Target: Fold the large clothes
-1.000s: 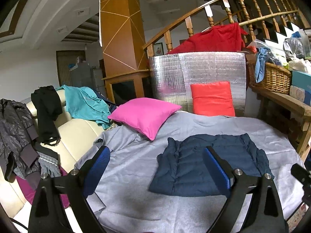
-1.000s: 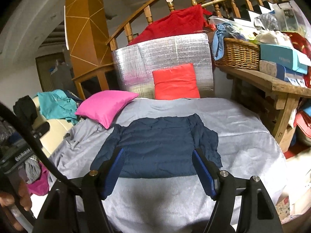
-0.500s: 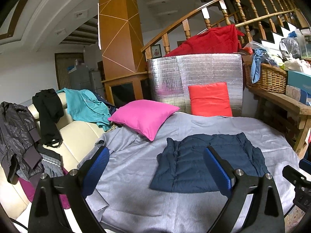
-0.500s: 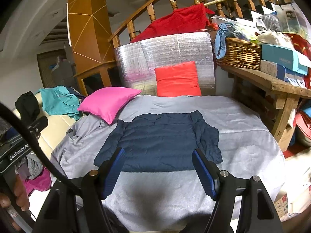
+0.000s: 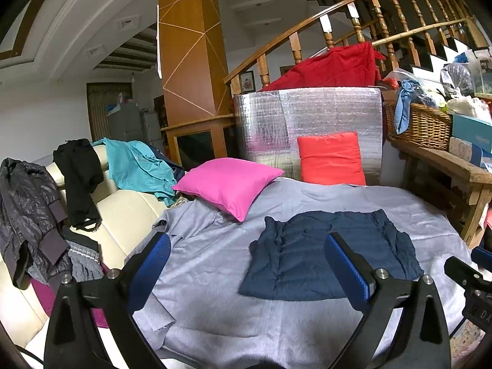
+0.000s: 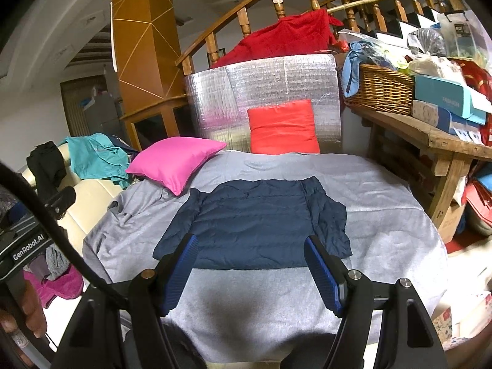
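Observation:
A navy quilted jacket [image 5: 292, 261] [image 6: 255, 212] lies folded flat on a grey sheet [image 5: 215, 307] [image 6: 384, 215] spread over a round surface. Its sleeves are tucked in, and the right side is a bit rumpled. My left gripper [image 5: 246, 240] hovers in front of the jacket's near-left side, open, with nothing between its blue pads. My right gripper [image 6: 250, 241] is open too and empty, held over the sheet short of the jacket's near edge. Neither gripper touches the cloth.
A pink cushion [image 5: 227, 181] and a red cushion [image 5: 330, 160] rest at the back against a silver foil panel [image 5: 307, 117]. At left, a cream sofa [image 5: 123, 212] carries several garments. A wooden bench [image 6: 430, 135] at right holds a wicker basket [image 6: 378, 89] and boxes.
Both grippers have drawn back a little from the jacket, which now looks slightly farther away. The jaws stay as wide as before and the jacket has not moved.

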A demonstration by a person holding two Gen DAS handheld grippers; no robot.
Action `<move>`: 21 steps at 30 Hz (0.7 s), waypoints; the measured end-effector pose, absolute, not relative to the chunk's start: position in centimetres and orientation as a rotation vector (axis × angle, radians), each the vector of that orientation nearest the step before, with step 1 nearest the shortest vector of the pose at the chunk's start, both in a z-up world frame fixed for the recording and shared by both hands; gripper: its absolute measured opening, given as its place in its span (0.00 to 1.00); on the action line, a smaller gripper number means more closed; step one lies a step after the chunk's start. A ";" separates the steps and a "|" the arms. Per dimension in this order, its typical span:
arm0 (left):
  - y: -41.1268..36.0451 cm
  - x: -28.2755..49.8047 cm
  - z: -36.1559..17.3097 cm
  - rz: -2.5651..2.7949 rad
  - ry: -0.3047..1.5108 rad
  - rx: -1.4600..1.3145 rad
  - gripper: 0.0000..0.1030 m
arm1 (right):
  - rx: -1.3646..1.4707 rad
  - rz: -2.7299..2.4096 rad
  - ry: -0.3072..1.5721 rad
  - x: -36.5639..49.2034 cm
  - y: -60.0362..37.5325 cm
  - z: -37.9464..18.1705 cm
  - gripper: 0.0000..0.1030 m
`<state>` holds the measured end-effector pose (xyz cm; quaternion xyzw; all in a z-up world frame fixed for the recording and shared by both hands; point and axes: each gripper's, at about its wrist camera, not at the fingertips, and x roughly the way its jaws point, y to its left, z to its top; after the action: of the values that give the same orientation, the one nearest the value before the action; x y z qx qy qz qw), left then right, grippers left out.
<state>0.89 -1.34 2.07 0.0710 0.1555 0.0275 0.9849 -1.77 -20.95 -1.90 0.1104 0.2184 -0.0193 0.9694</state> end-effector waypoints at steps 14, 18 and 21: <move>-0.7 0.0 2.2 0.057 0.305 0.137 0.97 | 0.233 -0.052 0.438 -2.3 -20.5 -1.4 0.73; -0.7 -0.5 2.3 0.052 0.299 0.137 0.97 | 0.224 -0.072 0.439 -2.3 -20.6 -1.4 0.73; -0.7 -0.7 2.4 0.048 0.298 0.136 0.97 | 0.235 -0.085 0.449 -2.2 -20.8 -1.5 0.73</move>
<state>-0.66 -0.72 2.38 0.0677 0.1483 0.0239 0.9863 -2.21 -20.81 -1.54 0.1164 0.2219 -0.0419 0.9672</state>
